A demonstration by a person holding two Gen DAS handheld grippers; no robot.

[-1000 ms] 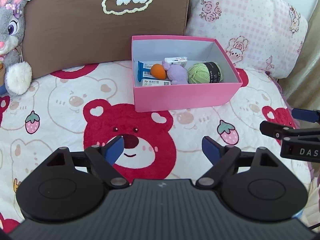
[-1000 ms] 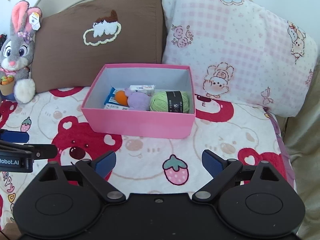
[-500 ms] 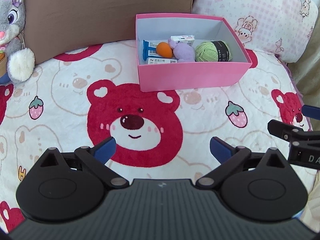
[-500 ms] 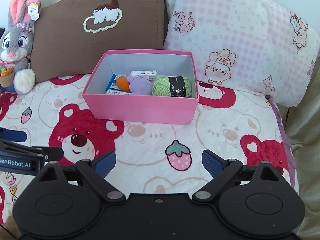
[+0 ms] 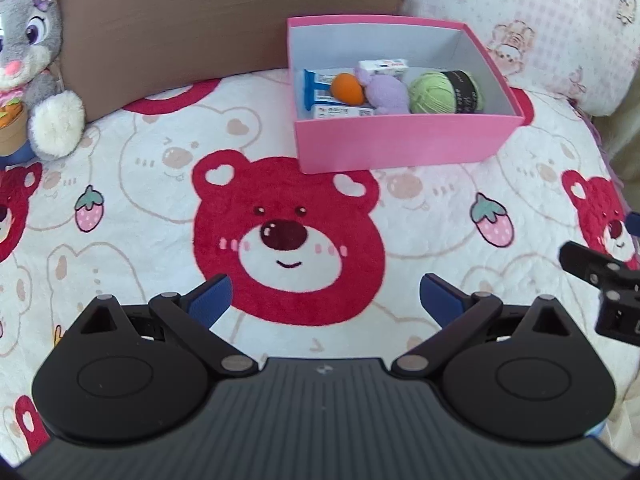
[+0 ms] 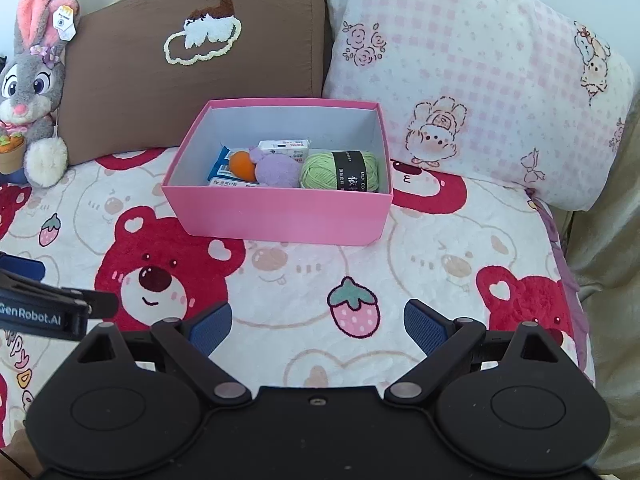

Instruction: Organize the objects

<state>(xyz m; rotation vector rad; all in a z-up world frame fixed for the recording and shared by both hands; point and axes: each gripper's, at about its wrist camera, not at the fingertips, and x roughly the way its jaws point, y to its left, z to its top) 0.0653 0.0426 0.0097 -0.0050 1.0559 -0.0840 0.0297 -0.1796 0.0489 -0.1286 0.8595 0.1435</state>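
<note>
Both grippers hang over the blanket (image 6: 420, 248) with nothing in them. The left gripper (image 5: 325, 300) has its jaws spread wide, only the red bear print showing between the blue pads. The right gripper (image 6: 318, 320) is also wide open, above a strawberry print, and empty.

The task's things are already together in the pink box (image 6: 280, 220), which stands on the blanket just in front of the brown pillow (image 6: 192, 60) and the checked pillow (image 6: 480, 80). Inside I see a green yarn ball (image 6: 320, 174) on the right side, a purple plush (image 6: 278, 170) in the middle, a small orange ball (image 6: 242, 165) touching it, and some flat packets (image 6: 285, 146) under and behind them. I think they are packed close so that all fit on the box floor.

A rabbit toy (image 6: 32, 92) sits apart against the brown pillow; it may be decoration, I cannot tell. No loose item lies on the blanket, so the sorting looks nearly finished, and the open jaws fit a release already made.
</note>
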